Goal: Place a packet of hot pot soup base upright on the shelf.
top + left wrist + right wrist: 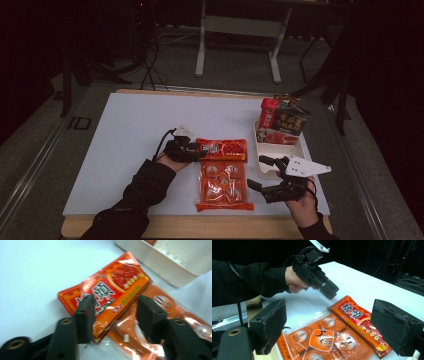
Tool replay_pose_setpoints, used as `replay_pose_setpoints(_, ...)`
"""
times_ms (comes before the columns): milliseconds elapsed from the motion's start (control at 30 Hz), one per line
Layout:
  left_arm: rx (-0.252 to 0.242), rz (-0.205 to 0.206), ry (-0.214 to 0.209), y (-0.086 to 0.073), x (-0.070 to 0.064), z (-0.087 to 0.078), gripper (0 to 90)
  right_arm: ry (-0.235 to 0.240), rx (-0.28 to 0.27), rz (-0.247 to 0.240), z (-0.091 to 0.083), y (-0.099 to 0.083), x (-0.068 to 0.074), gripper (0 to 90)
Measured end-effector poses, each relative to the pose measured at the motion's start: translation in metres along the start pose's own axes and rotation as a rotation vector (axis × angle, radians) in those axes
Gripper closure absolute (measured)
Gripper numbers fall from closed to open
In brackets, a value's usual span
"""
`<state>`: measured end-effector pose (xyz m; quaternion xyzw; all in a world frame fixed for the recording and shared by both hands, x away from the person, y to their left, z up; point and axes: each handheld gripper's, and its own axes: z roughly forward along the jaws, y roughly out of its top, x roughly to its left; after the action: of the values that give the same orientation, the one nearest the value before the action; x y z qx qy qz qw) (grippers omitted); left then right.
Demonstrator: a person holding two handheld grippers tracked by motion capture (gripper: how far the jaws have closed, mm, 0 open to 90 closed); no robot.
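Note:
A flat red packet [222, 149] with printed characters lies across the top end of a larger orange packet [223, 185] with clear windows, at mid-table. My left gripper [196, 150] is at the red packet's left end, open. In the left gripper view the jaws straddle a corner of the red packet [112, 287], with the orange packet [155, 322] beneath. The right gripper view shows the left gripper [329, 291] just above the red packet [359, 320], apart from it. My right gripper [256, 172] stands open and holds nothing, to the right of the orange packet [319, 337].
A white tray [280, 150] sits at the table's right side, with several snack packets [282, 120] standing in its far end. Its wall [160, 265] is close beyond the red packet. The table's front edge is near both hands.

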<state>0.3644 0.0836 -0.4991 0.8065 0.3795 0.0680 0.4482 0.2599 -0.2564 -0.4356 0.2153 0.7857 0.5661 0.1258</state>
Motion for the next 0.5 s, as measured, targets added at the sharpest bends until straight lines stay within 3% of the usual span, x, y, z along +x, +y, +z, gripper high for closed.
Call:
replay_pose_setpoints(133, -0.009, -0.026, 0.005, -0.002, 0.004, 0.0, 28.1, 0.002, 0.004, 0.007, 0.0, 0.0, -0.001, 13.2)
replay_pose_setpoints(200, -0.023, -0.057, -0.002, -0.004, 0.007, 0.001, 26.0, 0.002, 0.007, 0.01, 0.001, 0.0, 0.0, 13.2)
replay_pose_setpoints(333, -0.033, -0.059, 0.018, -0.006, 0.009, 0.005, 15.6, -0.001, 0.008, 0.012, 0.0, 0.0, 0.0, 13.2)
replay_pose_setpoints(467, -0.01, -0.066, 0.014, -0.008, 0.013, 0.01, 15.5, -0.001, 0.007, 0.014, 0.0, 0.001, -0.001, 13.2)
replay_pose_setpoints(500, -0.033, -0.081, 0.032, -0.01, 0.016, 0.01, 15.5, 0.002, 0.006, 0.016, 0.0, 0.001, -0.001, 13.2)
